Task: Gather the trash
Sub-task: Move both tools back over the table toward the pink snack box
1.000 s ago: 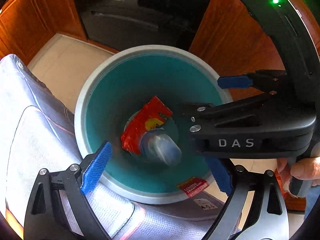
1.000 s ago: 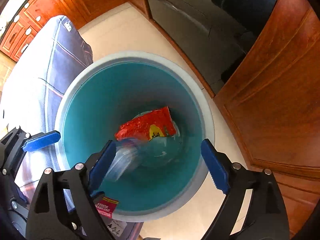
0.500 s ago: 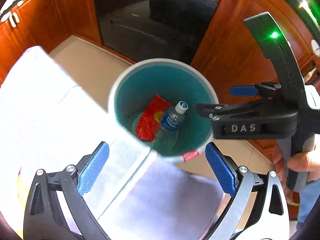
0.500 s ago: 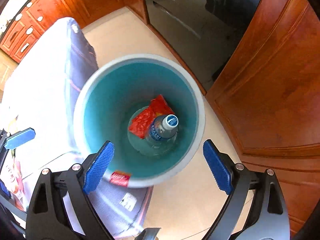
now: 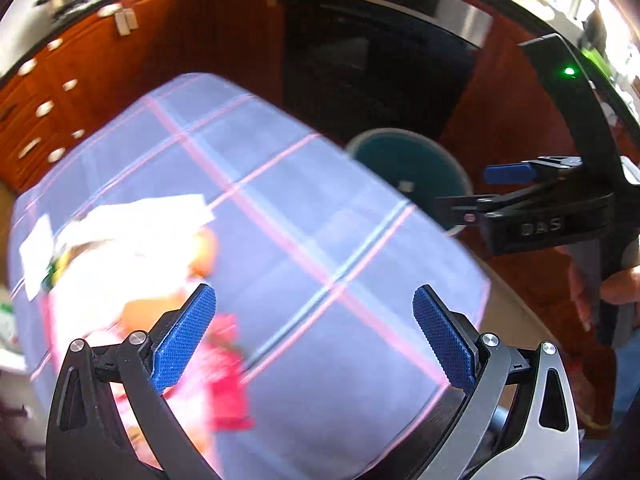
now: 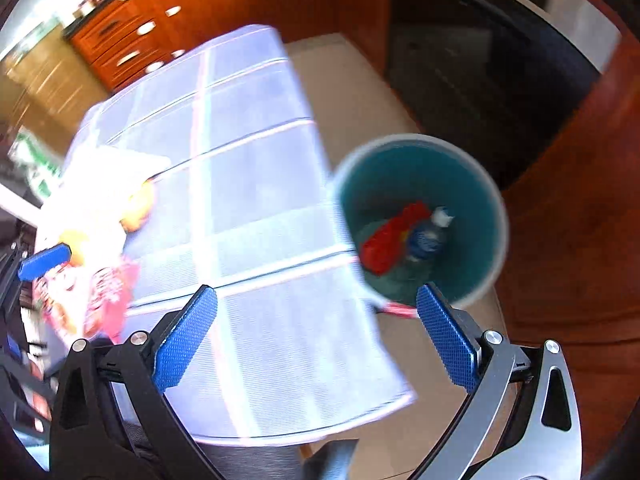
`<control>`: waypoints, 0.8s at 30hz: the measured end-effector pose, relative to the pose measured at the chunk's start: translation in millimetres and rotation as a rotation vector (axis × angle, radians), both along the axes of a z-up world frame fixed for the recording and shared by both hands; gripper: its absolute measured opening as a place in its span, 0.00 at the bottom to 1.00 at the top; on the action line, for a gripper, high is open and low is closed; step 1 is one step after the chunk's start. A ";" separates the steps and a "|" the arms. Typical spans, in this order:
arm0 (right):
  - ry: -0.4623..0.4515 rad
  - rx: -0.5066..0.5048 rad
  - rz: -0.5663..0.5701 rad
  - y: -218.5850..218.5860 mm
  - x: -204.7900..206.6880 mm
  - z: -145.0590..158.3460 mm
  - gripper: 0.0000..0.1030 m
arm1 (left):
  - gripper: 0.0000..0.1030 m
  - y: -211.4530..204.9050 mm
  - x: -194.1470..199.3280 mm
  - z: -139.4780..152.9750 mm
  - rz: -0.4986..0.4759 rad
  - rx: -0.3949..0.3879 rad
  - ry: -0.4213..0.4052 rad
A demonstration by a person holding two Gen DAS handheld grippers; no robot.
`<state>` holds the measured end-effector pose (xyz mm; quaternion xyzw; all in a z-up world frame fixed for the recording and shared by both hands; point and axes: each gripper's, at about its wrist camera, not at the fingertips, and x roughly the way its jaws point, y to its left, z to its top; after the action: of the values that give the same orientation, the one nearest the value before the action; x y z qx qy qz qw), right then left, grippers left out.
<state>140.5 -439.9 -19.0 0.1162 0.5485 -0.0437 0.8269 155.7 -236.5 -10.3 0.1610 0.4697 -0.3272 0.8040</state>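
A teal trash bin [image 6: 460, 184] with a grey rim stands on the floor beside the table. In it lie a red wrapper [image 6: 384, 244] and a plastic bottle [image 6: 426, 240]. My right gripper [image 6: 316, 294] hovers above the table's edge next to the bin, its jaws opening with nothing between them. My left gripper [image 5: 314, 296] is wide open and empty over the checked tablecloth [image 5: 320, 220]. Blurred litter lies at the table's left: a pink-red wrapper [image 5: 230, 380], white paper [image 5: 140, 216] and something orange [image 5: 204, 252]. In the left wrist view the bin [image 5: 400, 156] sits behind the table.
Wooden cabinets [image 6: 132, 40] and a dark oven door [image 5: 360, 60] line the room behind the table. A wooden panel [image 6: 580, 220] stands close to the right of the bin. A person's hand [image 5: 620, 280] holds the right gripper's handle. Beige floor [image 6: 352, 80] shows between table and oven.
Both grippers have risen and pulled away from the bin toward the table. The bottle, falling a second ago, now rests in the bin. The litter on the table has come into view.
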 end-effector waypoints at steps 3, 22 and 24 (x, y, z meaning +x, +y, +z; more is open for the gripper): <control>-0.001 -0.013 0.078 37.2 9.3 6.4 0.94 | 0.96 50.5 9.2 1.0 0.085 0.005 -0.025; -0.168 0.031 0.385 197.4 60.4 20.6 0.86 | 0.96 205.3 10.9 -33.4 0.325 -0.027 0.011; -0.145 0.032 0.408 203.3 64.3 14.9 0.71 | 0.96 205.8 11.2 -34.7 0.313 -0.037 0.013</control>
<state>204.9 -236.6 -4.1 0.0187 0.5004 0.1417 0.8539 167.0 -30.7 -45.0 0.0690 0.4882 -0.2074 0.8449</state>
